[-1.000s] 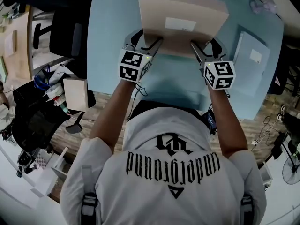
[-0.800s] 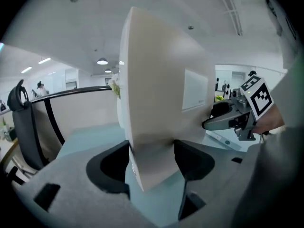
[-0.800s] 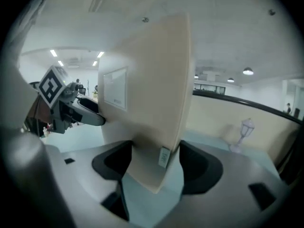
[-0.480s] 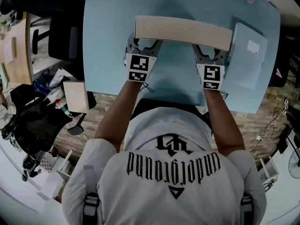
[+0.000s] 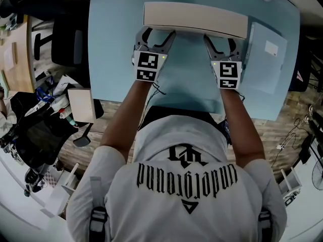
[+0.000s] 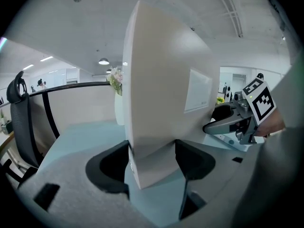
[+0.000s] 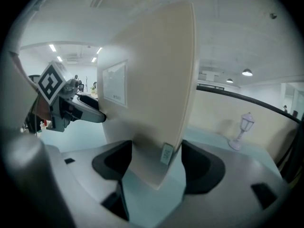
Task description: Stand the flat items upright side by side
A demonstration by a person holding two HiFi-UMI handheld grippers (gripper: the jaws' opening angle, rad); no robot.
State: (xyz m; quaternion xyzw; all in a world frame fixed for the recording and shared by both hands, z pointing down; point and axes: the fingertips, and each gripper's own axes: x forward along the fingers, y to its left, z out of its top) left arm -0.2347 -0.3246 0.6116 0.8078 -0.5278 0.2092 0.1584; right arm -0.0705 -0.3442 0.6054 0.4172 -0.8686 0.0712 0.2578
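Box point(image 5: 196, 20) upright, each end — between jaws

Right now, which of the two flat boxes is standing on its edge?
The beige box, gripped upright by the left gripper and the right gripper. The pale box to its right lies flat on the table.

Across the back of my pale shirt point(image 5: 186, 178) runs black gothic print, upside down in the head view: "underground", with an emblem above it and a triangle below. The white label point(image 6: 197, 90) on the beige box point(image 6: 156, 80) and the small tag point(image 7: 166, 154) at its edge are too blurred to read.
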